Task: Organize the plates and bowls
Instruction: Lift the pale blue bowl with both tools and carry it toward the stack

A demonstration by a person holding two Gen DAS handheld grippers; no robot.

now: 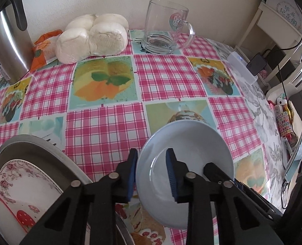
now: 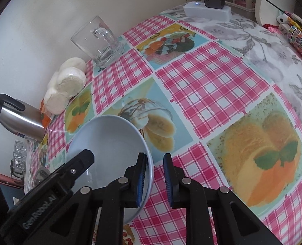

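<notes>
Both grippers straddle the rim of the pale blue bowl (image 1: 193,143), which sits on the pink checked tablecloth (image 1: 167,75). The left gripper (image 1: 152,175) has one finger outside the wall and one inside; the right gripper (image 2: 155,180) does likewise on the opposite rim. Both stand spread, with gaps visible, neither clearly pinching. A floral plate (image 1: 26,175) lies in a metal tray (image 1: 28,143) to the left.

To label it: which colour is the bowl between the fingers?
Plain pale blue bowl, no pattern; it shows best in the left wrist view.

"GenRobot.AI" printed on the left hand-held gripper (image 2: 85,159)
</notes>
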